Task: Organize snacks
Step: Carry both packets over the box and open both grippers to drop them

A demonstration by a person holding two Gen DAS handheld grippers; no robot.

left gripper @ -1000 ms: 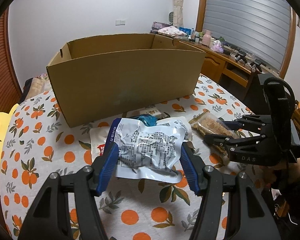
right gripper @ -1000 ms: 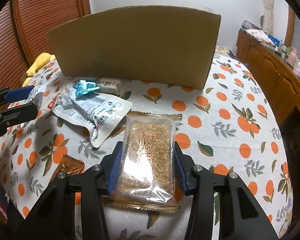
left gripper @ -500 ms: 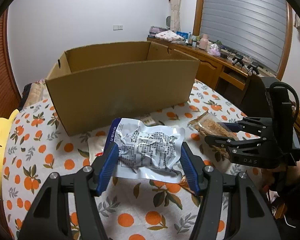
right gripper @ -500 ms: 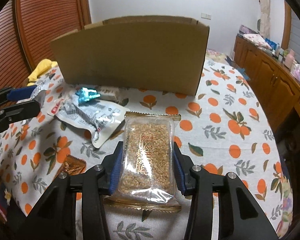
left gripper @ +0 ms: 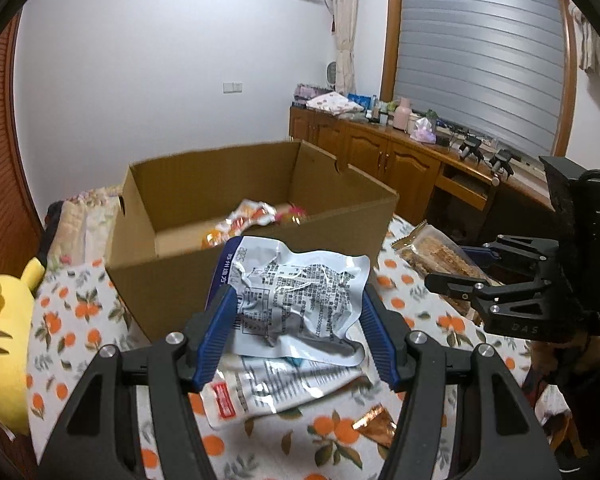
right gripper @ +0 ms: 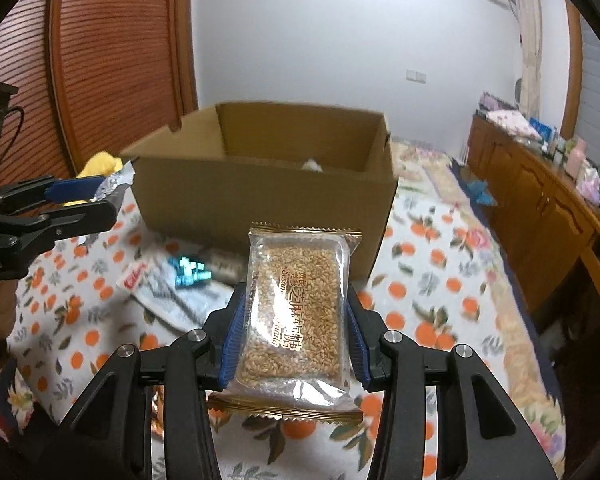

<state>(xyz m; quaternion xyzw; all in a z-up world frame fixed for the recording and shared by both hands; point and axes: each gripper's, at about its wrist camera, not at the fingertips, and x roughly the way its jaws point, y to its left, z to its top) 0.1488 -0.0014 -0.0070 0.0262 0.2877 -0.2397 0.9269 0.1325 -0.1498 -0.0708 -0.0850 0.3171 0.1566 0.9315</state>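
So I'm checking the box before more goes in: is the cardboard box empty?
No, the left wrist view shows crumpled snack packets already lying inside the cardboard box.

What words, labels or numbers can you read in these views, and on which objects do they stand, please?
"DAS": moulded on the right claw body.
"Sesame" and gold Chinese characters, not surely readable: on the sesame candy packet; the script word beside it is unclear.
Dense black print on the silver pouch: too small to read.
Red label on the white packet on the table: blurred.
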